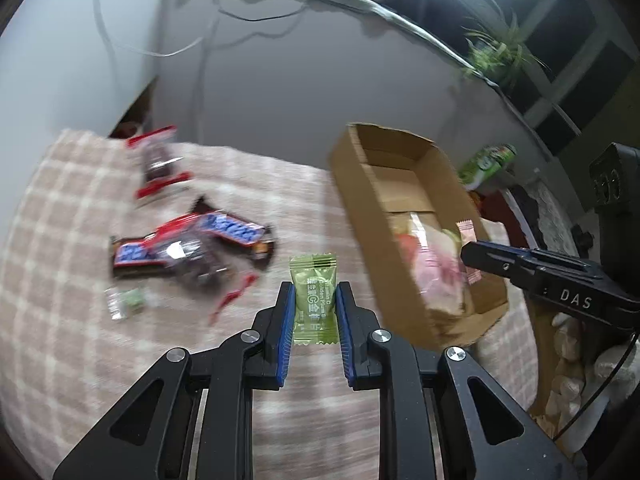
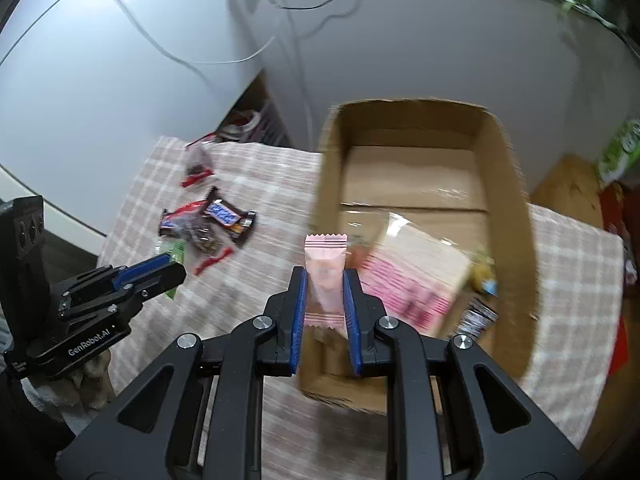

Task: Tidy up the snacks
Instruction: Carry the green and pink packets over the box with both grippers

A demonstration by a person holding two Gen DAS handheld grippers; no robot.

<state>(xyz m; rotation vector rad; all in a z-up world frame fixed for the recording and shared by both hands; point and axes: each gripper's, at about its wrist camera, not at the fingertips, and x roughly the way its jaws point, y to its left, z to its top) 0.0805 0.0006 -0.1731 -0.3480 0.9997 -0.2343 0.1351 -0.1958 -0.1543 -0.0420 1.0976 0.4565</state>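
My left gripper (image 1: 314, 300) is shut on a green plum candy packet (image 1: 313, 300), held above the checked cloth left of the cardboard box (image 1: 360, 208). My right gripper (image 2: 325, 280) is shut on a pink candy packet (image 2: 325, 272), held over the box's near-left wall (image 2: 320, 208). The box holds a pink-printed bag (image 2: 408, 280) and small sweets. Loose on the cloth lie Snickers bars (image 1: 208, 236), a clear bag of dark snacks (image 1: 158, 160) and a small green sweet (image 1: 128, 302). The right gripper shows in the left wrist view (image 1: 470, 254); the left one shows in the right wrist view (image 2: 176, 270).
The pink checked cloth (image 1: 60, 240) covers the table against a grey wall with hanging cables. A green packet (image 1: 486, 162) stands behind the box. A plant (image 1: 496, 52) sits on a ledge at upper right.
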